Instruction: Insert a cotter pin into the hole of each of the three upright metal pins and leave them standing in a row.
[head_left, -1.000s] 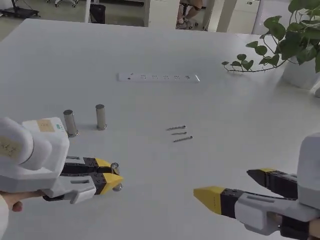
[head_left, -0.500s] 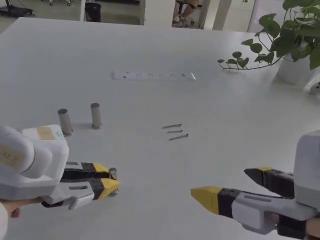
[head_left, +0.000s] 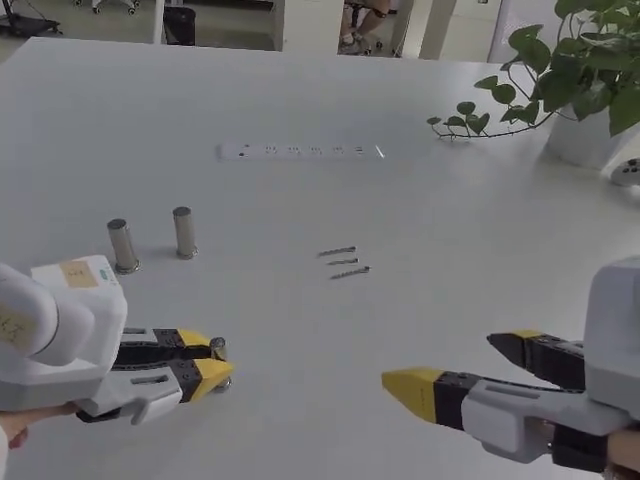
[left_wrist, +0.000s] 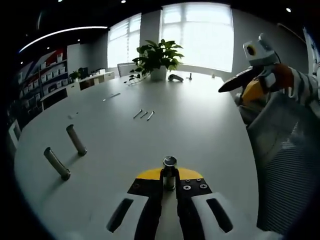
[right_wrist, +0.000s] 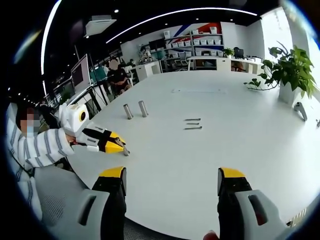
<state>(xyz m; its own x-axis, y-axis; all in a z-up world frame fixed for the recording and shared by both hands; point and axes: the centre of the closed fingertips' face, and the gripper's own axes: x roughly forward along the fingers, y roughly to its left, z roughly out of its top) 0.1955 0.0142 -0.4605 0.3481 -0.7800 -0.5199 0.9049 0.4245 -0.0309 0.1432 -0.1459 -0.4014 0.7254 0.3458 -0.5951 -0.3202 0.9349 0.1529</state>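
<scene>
Head view, left claw: the left gripper (head_left: 215, 362) is clamping its yellow-tipped jaws shut on one upright metal pin (head_left: 218, 350), well on the person's side of the power strip (head_left: 300, 151) and toward its left end.
Head view, right claw: the right gripper (head_left: 450, 365) is hanging with its jaws spread wide and nothing between them, on the person's side of the power strip's right end.
Head view, task things: two standing pins (head_left: 153, 240) are standing side by side between the power strip and the left gripper; three cotter pins (head_left: 343, 262) are lying in a small stack, apart from the grippers, just toward the person from the strip's right half.
Head view, surface: a white table (head_left: 450, 220) is carrying everything; a potted plant (head_left: 560, 70) is sitting to the right of the power strip.
Left gripper view: the held pin is rising between the closed jaw tips, with the cotter pins lying between it and the power strip.
Right gripper view: both jaws are standing far apart; beyond the power strip, office shelves (right_wrist: 210, 47) are lining the room, and a striped sleeve (right_wrist: 40, 145) is showing behind the left gripper.
Writing: a tan sticker (head_left: 75, 273) is sitting on the left gripper's body, its print too small to read.
</scene>
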